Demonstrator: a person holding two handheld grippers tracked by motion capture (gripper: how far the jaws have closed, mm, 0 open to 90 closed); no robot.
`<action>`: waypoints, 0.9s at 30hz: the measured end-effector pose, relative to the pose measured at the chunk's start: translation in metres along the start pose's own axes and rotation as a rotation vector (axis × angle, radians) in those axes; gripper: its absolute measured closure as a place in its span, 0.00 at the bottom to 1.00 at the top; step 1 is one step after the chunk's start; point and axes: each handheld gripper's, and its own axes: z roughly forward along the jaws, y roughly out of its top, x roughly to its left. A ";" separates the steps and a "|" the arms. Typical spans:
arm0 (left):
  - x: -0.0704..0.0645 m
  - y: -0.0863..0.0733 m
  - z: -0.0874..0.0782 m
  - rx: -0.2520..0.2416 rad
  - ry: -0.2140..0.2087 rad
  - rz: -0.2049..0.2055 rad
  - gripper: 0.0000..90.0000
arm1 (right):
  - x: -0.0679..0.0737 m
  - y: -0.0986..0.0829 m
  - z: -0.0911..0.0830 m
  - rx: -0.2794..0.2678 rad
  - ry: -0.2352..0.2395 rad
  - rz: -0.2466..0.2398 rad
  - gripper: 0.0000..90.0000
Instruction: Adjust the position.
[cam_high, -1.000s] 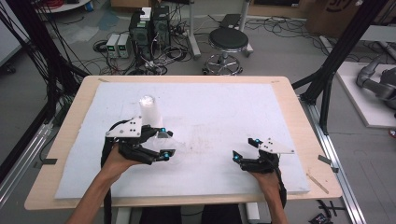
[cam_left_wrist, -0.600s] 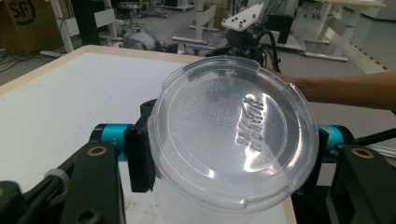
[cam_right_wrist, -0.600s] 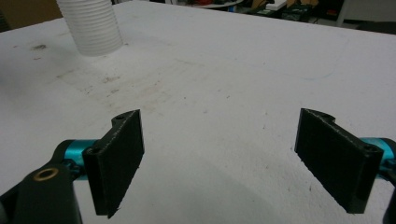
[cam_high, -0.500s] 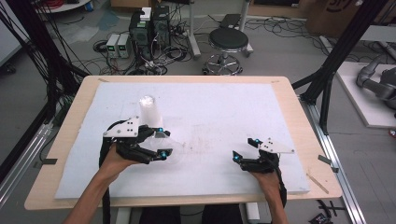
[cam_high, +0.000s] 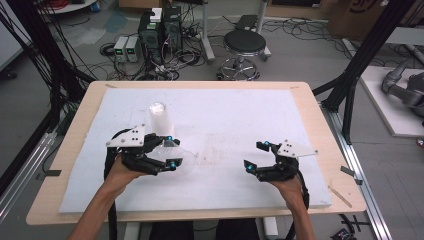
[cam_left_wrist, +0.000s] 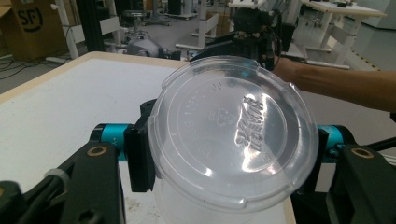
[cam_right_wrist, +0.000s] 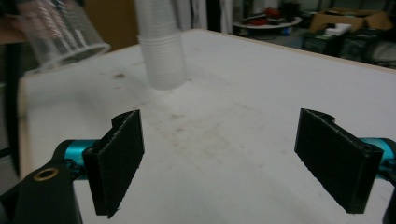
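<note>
The left gripper (cam_high: 170, 151) clamps a clear lidded cup (cam_left_wrist: 231, 128), lifted at the near left of the table (cam_high: 300, 105). A stack of cups (cam_high: 160, 119) stands just beyond. The right gripper (cam_high: 255, 156) hangs wide, near right.

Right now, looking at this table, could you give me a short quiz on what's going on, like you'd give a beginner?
1. True or false: the left claw is shut on a clear plastic cup.
2. What stands upright on the white mat just beyond the left claw?
A. a bottle
B. a stack of white cups
C. a bowl
3. Fill in: the right claw is ____ and holds nothing.

Key
1. True; the cup sits between its black jaws, its flat end towards the camera.
2. B
3. open; its jaws stand wide apart over bare mat.
</note>
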 end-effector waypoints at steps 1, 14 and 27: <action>0.000 0.000 0.000 -0.004 -0.002 -0.001 0.43 | 0.002 0.003 0.001 0.004 0.019 -0.008 0.18; -0.005 0.000 0.007 -0.043 -0.018 -0.025 0.43 | 0.023 0.039 0.012 -0.014 0.218 -0.082 0.18; -0.009 0.003 0.013 -0.098 -0.051 -0.044 0.43 | 0.047 0.067 0.046 -0.006 0.404 -0.155 0.18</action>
